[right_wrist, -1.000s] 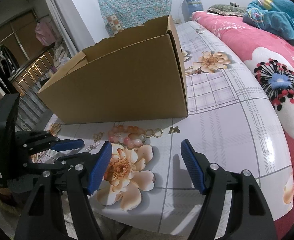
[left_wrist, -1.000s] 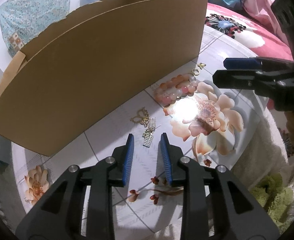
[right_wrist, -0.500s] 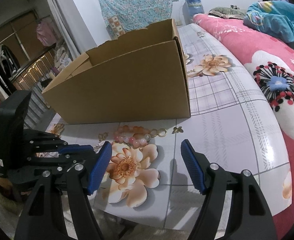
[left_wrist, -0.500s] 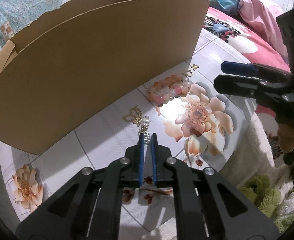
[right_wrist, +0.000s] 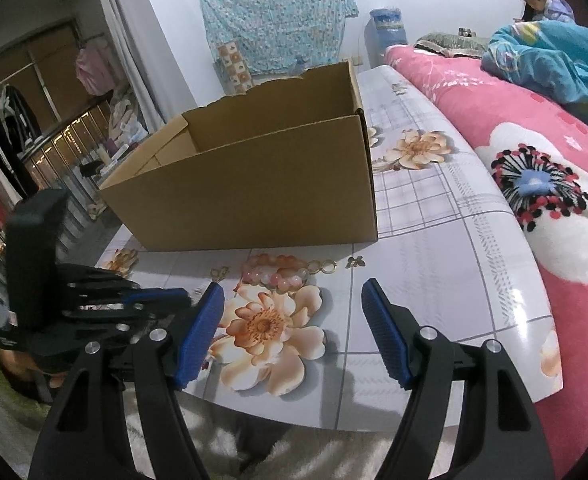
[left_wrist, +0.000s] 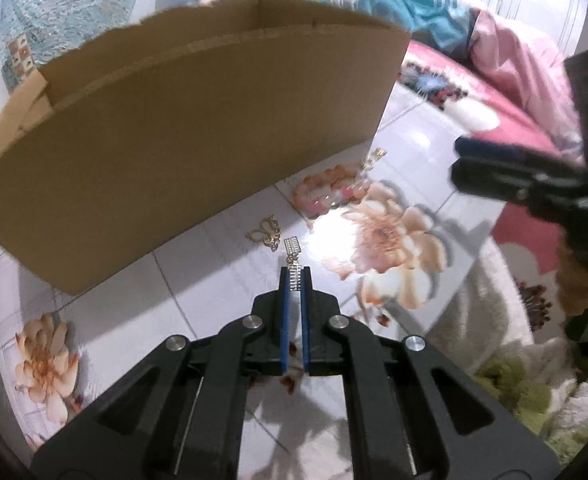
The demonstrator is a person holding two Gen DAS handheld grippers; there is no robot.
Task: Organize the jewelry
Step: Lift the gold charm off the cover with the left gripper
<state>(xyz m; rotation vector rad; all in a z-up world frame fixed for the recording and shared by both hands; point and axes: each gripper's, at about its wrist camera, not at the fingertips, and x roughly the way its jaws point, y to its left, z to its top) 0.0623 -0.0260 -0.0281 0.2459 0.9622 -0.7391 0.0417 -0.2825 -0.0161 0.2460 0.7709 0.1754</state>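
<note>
My left gripper (left_wrist: pixel 294 276) is shut on a silver rhinestone earring (left_wrist: pixel 293 256) and holds it just above the table, its free end sticking out past the fingertips. A gold butterfly earring (left_wrist: pixel 264 232) lies just beyond it. A pink and peach bead bracelet (left_wrist: pixel 327 190) lies near the open cardboard box (left_wrist: pixel 182 128). In the right wrist view the bracelet (right_wrist: pixel 274 272), gold rings (right_wrist: pixel 325 267) and a small gold charm (right_wrist: pixel 354 261) lie in front of the box (right_wrist: pixel 250 184). My right gripper (right_wrist: pixel 292 320) is open and empty above the table's near edge.
The flowered table (right_wrist: pixel 433 264) ends close to me, with a fluffy white rug (right_wrist: pixel 313 456) below. A pink flowered bed (right_wrist: pixel 533 152) runs along the right. The left gripper's body (right_wrist: pixel 74 304) is at the left of the right wrist view.
My left gripper closed on the silver rhinestone earring and lifted it off the table. The right gripper stayed open and rose slightly.
</note>
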